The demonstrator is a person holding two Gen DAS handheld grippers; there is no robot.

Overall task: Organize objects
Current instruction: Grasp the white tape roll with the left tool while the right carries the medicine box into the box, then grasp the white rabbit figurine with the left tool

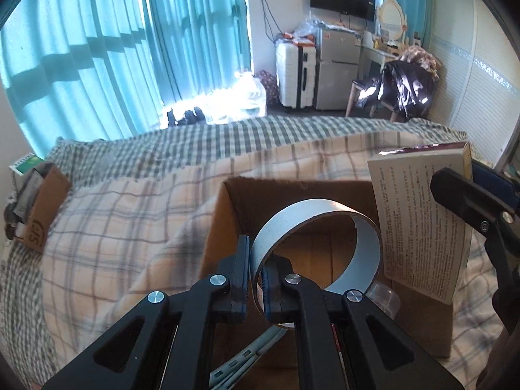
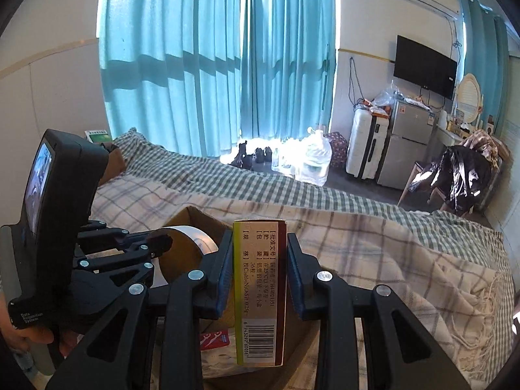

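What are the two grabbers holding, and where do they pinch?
The left gripper pinches the tape roll by its wall, near edge. The right gripper clamps the box across its wide faces.

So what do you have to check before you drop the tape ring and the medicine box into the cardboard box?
1. Left gripper grips the tape roll wall between its fingers: ok.
2. Right gripper clamps the medicine box on both sides: ok.
3. Cardboard box open on top: ok.
4. Tape roll above the opening: ok.
5. Medicine box fully over the opening: cannot tell.
6. Room left inside, with a packet already lying there: cannot tell.
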